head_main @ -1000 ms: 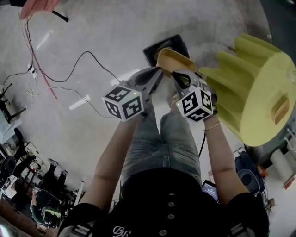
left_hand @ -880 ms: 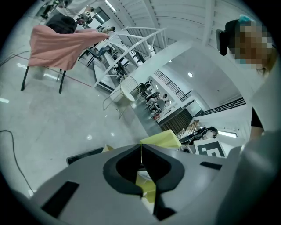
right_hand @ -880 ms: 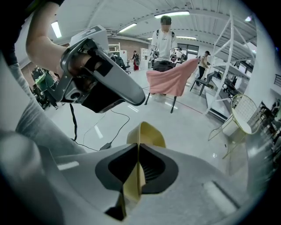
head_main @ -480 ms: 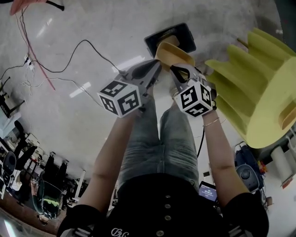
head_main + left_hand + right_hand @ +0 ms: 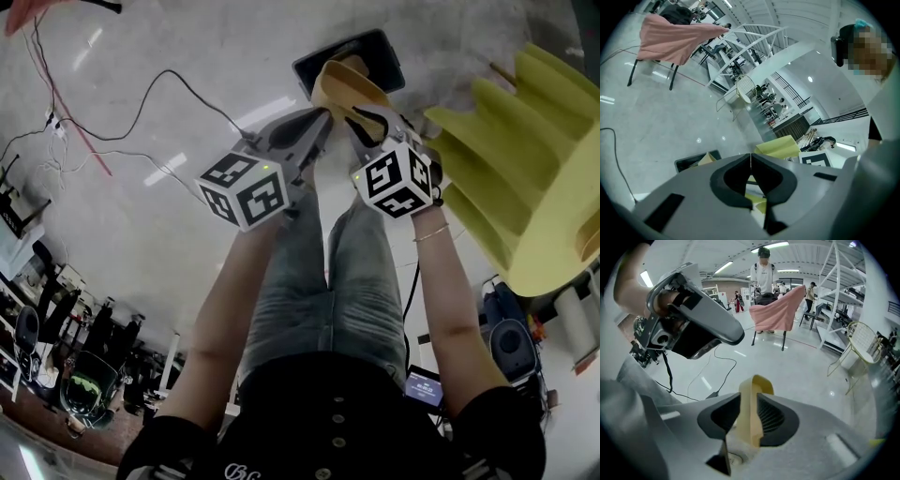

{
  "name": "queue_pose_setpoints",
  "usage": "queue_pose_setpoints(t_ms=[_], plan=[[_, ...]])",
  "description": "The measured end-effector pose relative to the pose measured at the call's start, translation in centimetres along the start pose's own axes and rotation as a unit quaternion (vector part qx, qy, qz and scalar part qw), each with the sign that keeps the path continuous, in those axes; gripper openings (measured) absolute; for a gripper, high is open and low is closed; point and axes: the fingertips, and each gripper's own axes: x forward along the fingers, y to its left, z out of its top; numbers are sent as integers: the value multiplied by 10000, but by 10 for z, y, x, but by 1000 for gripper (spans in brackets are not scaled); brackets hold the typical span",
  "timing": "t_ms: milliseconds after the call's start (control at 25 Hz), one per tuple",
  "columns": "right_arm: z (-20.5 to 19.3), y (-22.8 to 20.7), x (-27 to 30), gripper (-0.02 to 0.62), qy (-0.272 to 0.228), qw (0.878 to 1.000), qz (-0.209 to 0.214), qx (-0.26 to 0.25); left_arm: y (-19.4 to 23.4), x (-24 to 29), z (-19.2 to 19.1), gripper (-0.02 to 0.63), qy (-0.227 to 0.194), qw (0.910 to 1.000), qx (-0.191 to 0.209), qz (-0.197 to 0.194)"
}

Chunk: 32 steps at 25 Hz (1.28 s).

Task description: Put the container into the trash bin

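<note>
A black rectangular trash bin (image 5: 386,54) stands on the grey floor ahead of the person's feet. A yellow container (image 5: 339,89) hangs over its near edge, its wall (image 5: 751,408) standing upright between the pads of my right gripper (image 5: 364,114). Those jaws are opening, and both pads still touch the wall. My left gripper (image 5: 315,127) is beside it on the left, shut and empty, its tips (image 5: 750,155) meeting. The bin (image 5: 686,162) also shows past the left jaws, with a tan piece inside it.
A large yellow ridged object (image 5: 525,178) lies close on the right. Black cables (image 5: 141,103) and a red cord (image 5: 70,112) run over the floor at left. A chair draped in pink cloth (image 5: 778,310), a standing person (image 5: 764,268) and a white wire chair (image 5: 860,341) are farther off.
Both grippers have sunk toward the bin with the container, which now overlaps the bin's near edge. The two grippers have kept side by side.
</note>
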Motion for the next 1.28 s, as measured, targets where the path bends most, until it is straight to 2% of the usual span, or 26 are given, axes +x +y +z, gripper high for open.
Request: queue_pose_setpoints(t_ms=[40,80,120,360,720,800,960,1080,1280], plan=[[0,-1,0,137,-3,10000,-18,20,1,-1,1,15,-14,10000,5,8],[0,-2,0,180,-11,10000,-56,37,1,-2,2,15,-27,10000,10,18],[1,-3,-2,184,-27,9999,-115,50,2,-3,3,15,-41,10000,15,34],[0,-2,-16,184,-102,9993,-287,219,-1,-5,9,15,-57,9999,90,43],[9,0,-51,184,-293,9957,-679,560,-31,-12,20,15,73,9988,423,-232],[17,-2,-65,184,-514,9916,-764,914,-40,-14,23,15,143,9980,528,-331],[28,-7,-103,184,-890,9753,-1051,1725,-65,-20,31,15,263,9951,728,-622],[32,-8,-129,184,-964,9702,-1365,1754,-86,-25,40,15,318,9918,942,-806],[36,4,-173,183,-1214,9595,-1660,1923,-128,-41,48,15,522,9826,1388,-1116]])
